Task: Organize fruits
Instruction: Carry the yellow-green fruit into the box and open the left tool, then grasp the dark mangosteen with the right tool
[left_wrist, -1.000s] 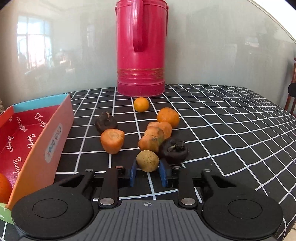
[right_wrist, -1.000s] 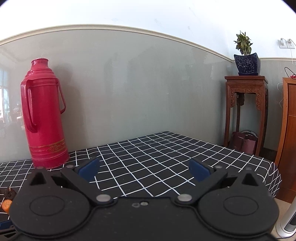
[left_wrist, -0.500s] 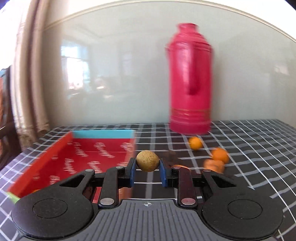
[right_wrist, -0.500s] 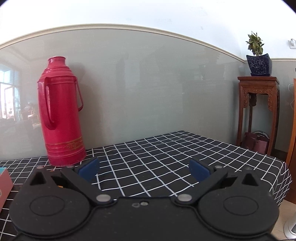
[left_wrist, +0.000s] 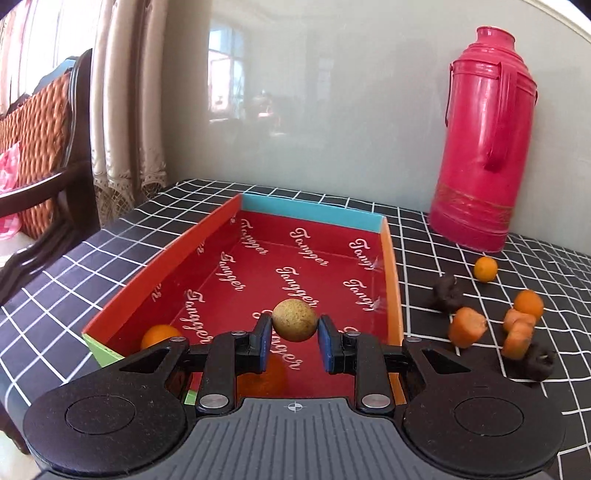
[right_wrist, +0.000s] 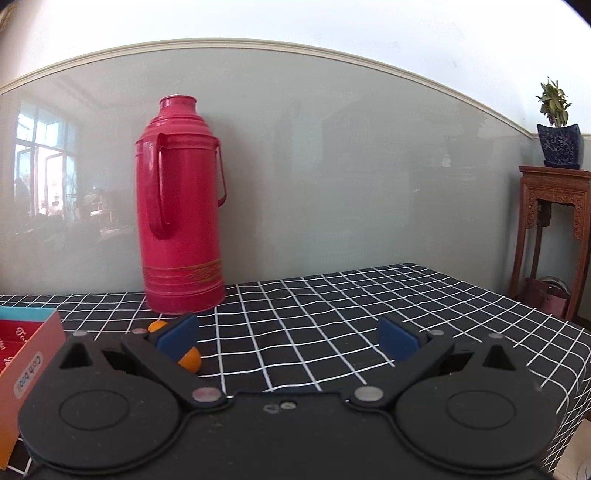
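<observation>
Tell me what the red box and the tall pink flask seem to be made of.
Red box: looks like thin printed cardboard, matte, with flat folded walls, coloured edges and repeated script lettering inside. Pink flask: probably painted metal or hard plastic, glossy, with window reflections, moulded ribs and a gold band near the base; the look alone cannot settle which.

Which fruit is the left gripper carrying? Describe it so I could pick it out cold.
Start at the red box left of the tall pink thermos. Above its printed floor, the left gripper pinches a small round fruit. It is dull yellow-brown and speckled, unlike the bright orange fruits in the box.
</observation>
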